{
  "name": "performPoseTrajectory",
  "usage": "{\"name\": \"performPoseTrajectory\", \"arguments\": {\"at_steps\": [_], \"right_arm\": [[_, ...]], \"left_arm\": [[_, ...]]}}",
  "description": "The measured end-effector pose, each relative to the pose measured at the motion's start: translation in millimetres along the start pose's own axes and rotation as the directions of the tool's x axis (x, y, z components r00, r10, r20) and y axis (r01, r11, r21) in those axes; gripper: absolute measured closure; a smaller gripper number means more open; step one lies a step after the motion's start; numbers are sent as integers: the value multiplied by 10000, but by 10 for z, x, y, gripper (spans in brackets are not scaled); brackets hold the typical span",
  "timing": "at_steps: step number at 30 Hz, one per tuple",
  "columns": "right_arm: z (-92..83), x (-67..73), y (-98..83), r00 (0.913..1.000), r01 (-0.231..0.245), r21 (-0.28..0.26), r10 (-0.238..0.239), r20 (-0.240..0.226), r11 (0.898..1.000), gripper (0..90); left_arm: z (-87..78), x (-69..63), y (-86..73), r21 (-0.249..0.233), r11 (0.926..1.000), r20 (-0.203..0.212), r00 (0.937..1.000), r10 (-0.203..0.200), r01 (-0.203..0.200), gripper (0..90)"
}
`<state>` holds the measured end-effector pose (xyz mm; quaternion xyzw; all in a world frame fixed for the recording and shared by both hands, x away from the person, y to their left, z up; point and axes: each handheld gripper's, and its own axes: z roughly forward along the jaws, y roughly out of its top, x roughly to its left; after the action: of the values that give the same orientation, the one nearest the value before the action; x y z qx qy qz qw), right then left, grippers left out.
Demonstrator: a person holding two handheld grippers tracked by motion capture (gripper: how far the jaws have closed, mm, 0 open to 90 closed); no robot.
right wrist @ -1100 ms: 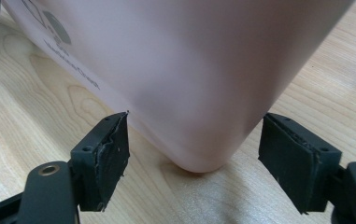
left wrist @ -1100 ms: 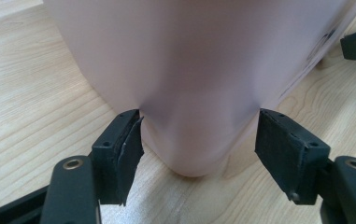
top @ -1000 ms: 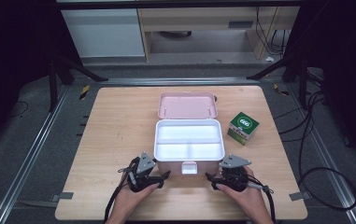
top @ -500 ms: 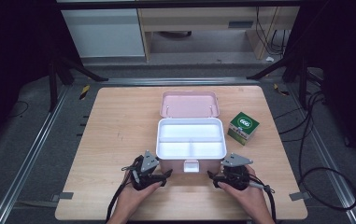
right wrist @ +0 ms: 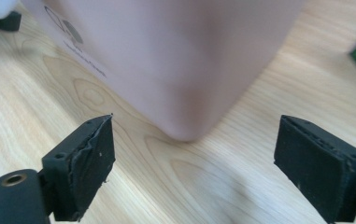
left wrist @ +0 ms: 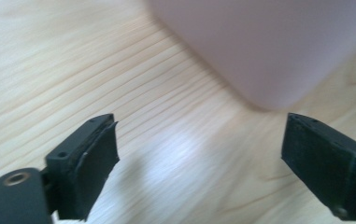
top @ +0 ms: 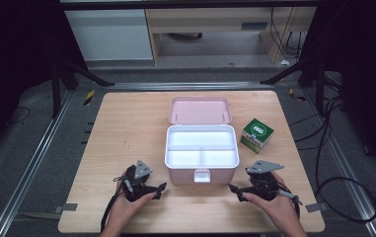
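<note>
The pink lunch box sits mid-table, lid already swung back, its white compartments bare (nothing packed yet). Left gripper and right gripper flank its front corners, jaws just spread wide, holding nothing. The green carton, right of the box, seems untouched.

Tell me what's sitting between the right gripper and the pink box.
Nothing: in the high view, bare wooden table separates the right gripper from the pink box. The right gripper view shows bare wood before the box's corner too.
</note>
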<state>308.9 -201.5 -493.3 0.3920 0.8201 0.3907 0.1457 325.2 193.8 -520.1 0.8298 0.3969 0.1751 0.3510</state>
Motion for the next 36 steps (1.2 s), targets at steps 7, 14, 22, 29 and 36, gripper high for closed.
{"name": "performPoseTrajectory", "arguments": {"at_steps": [7,14,22,29,36], "right_arm": [[-340,-172,244,10000,92,-87,-92,-29,9999,172],[-565,-353,690,9980,615,203,-611,-175,9979,243],[-628,-510,1444,9860,1580,342,-1558,-600,9868,314],[-424,-435,1806,9669,2378,864,-2273,-1161,9675,375],[-163,-289,2116,9413,3190,1206,-2994,-1558,9401,386]], "left_arm": [[41,215,-82,435,9981,-455,9981,-407,427,75],[50,348,-126,523,9956,-745,9945,-734,774,70],[73,434,-135,419,9958,-956,9924,-774,817,49],[108,485,-126,281,9970,-914,9934,-691,719,34],[162,562,-89,271,9983,-693,9964,-487,507,11]]}}
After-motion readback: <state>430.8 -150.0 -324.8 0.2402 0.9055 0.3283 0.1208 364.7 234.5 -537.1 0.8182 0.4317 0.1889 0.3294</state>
